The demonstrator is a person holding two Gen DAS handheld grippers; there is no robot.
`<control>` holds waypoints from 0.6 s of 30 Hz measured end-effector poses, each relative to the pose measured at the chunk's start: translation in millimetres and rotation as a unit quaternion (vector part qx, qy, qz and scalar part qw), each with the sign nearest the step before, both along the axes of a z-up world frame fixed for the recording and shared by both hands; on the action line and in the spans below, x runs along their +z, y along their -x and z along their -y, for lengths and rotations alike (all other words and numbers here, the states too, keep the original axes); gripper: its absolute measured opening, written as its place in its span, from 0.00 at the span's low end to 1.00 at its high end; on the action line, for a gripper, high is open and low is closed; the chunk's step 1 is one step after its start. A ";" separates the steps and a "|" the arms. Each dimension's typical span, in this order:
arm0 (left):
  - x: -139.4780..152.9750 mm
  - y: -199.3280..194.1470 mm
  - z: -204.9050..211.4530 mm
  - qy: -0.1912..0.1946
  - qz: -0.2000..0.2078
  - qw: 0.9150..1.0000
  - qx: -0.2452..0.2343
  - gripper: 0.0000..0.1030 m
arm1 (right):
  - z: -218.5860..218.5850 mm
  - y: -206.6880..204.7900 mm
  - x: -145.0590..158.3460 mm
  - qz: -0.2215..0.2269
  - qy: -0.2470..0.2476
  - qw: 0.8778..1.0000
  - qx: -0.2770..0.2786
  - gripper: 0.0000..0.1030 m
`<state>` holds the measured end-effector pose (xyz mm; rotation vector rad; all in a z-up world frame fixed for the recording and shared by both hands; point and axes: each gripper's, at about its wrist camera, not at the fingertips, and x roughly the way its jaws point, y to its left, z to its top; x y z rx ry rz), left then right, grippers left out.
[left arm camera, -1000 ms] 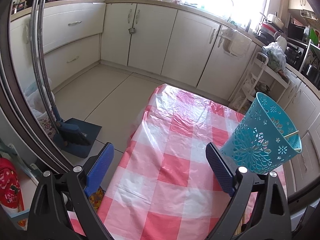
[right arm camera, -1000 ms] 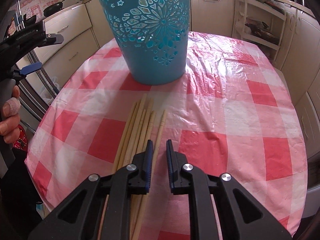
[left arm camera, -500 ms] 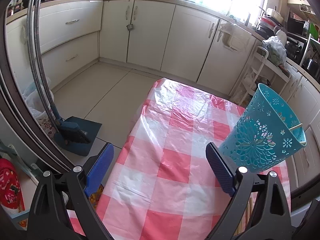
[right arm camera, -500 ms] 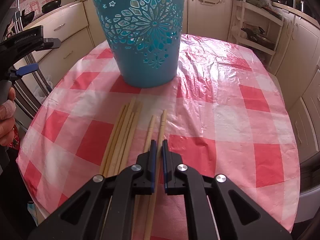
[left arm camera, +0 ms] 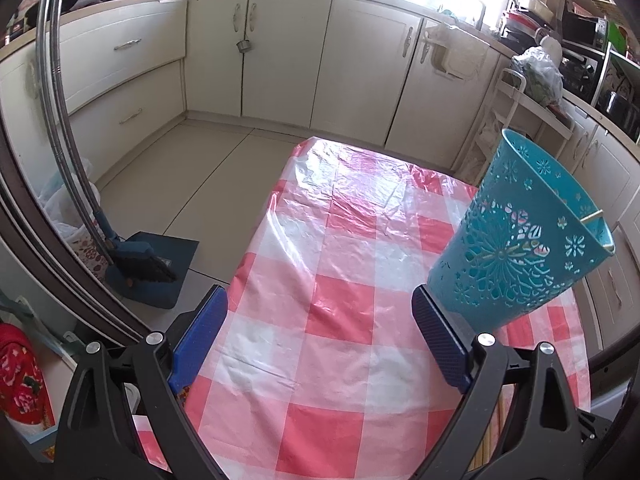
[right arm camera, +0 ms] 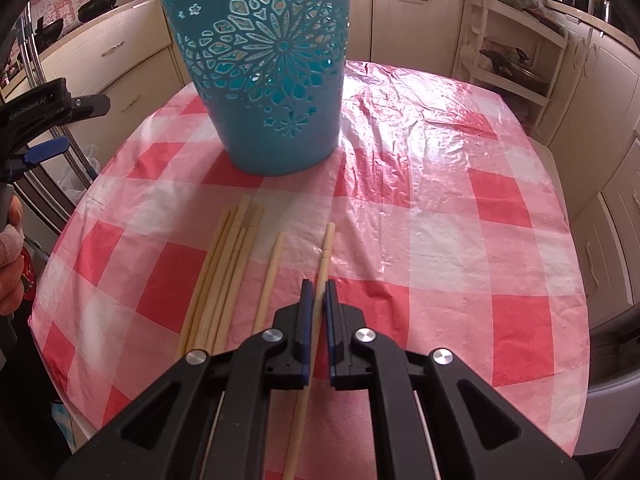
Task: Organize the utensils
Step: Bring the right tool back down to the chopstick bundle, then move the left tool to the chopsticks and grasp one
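A teal cut-out plastic basket (right arm camera: pixel 268 76) stands upright on the red-and-white checked tablecloth (right arm camera: pixel 460 240). In front of it lie several pale wooden chopsticks (right arm camera: pixel 224 276) in a bundle, with one more chopstick (right arm camera: pixel 272 272) lying apart beside them. My right gripper (right arm camera: pixel 316 292) is shut on a single chopstick (right arm camera: pixel 326 248), whose tip points toward the basket. In the left wrist view the basket (left arm camera: pixel 516 240) is at the right, with at least one stick showing inside it. My left gripper (left arm camera: pixel 320 320) hovers wide open over the cloth, holding nothing.
The table's left edge (left arm camera: pixel 256 240) drops to a tiled floor with a dark blue dustpan and brush (left arm camera: pixel 148 268). Cream kitchen cabinets (left arm camera: pixel 280 60) line the back wall, and a white trolley (right arm camera: pixel 516 52) stands behind the table. A person's hand (right arm camera: pixel 10 256) holds the left gripper's handle.
My right jaws closed onto the rightmost chopstick, which has shifted away from the bundle. The left wrist view rolled slightly, and its jaws stayed wide open.
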<state>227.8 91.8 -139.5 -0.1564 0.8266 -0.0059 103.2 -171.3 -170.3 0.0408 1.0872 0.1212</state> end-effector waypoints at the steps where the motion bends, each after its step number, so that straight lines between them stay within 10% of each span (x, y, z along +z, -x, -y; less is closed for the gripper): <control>1: -1.1 0.6 2.2 -0.002 -0.002 1.000 -0.005 0.87 | 2.7 0.3 -0.4 0.002 -0.004 1.000 -0.004 0.06; 18: -28.8 33.8 47.3 -0.038 -0.055 0.995 -0.075 0.87 | 16.9 7.1 -2.8 0.026 -0.053 0.998 -0.017 0.05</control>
